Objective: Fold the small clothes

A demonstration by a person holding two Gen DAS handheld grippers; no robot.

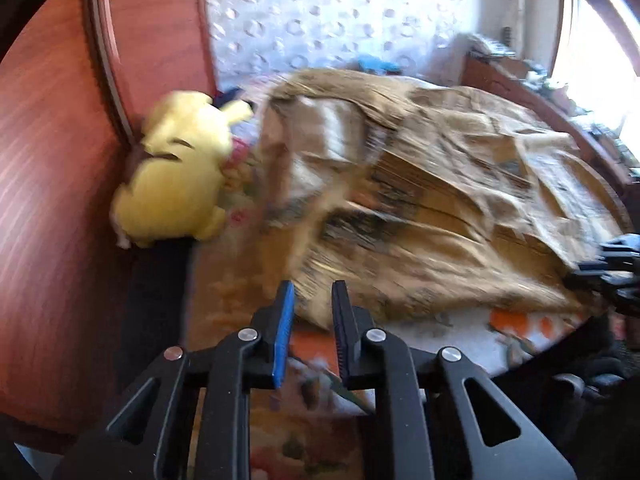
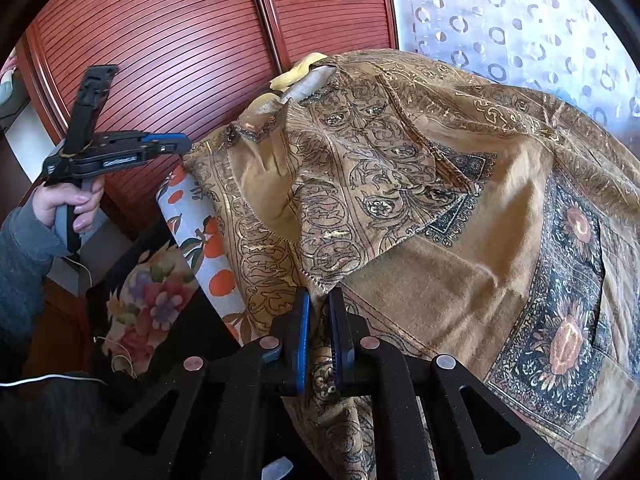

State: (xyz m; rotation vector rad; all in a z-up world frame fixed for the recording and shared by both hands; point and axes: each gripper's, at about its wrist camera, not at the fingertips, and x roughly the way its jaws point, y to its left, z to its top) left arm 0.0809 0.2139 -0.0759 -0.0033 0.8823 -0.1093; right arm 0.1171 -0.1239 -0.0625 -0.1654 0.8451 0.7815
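Far left of the brown patterned cloth, we are watching a hand in a grey sleeve gripping the handle of the left gripper. The gripper is reaching in level at the cloth's left edge, in front of the slatted red-brown wardrobe door. From its own camera, which is blurring, we are seeing its jaws standing a narrow gap apart. A corner of the cloth is lying in that gap at the fingertips, but the pads are not visibly pressing on it.

Just left of the cloth a yellow plush toy is leaning against the wardrobe, and the cloth's far left part is draping over part of it. Below the cloth's left border, a white sheet with orange fruit print is peeking out, with a flowered fabric beside it.

Now to the cloth itself: it is spreading wide across the bed, rumpled. One bordered flap is lying folded over its middle, coming down to a point.

At the cloth's near edge, the right gripper is pinching a fold of it, jaws nearly closed with fabric squeezed between the pads.

Behind the cloth to the right, pale ring-patterned wallpaper is filling the background.
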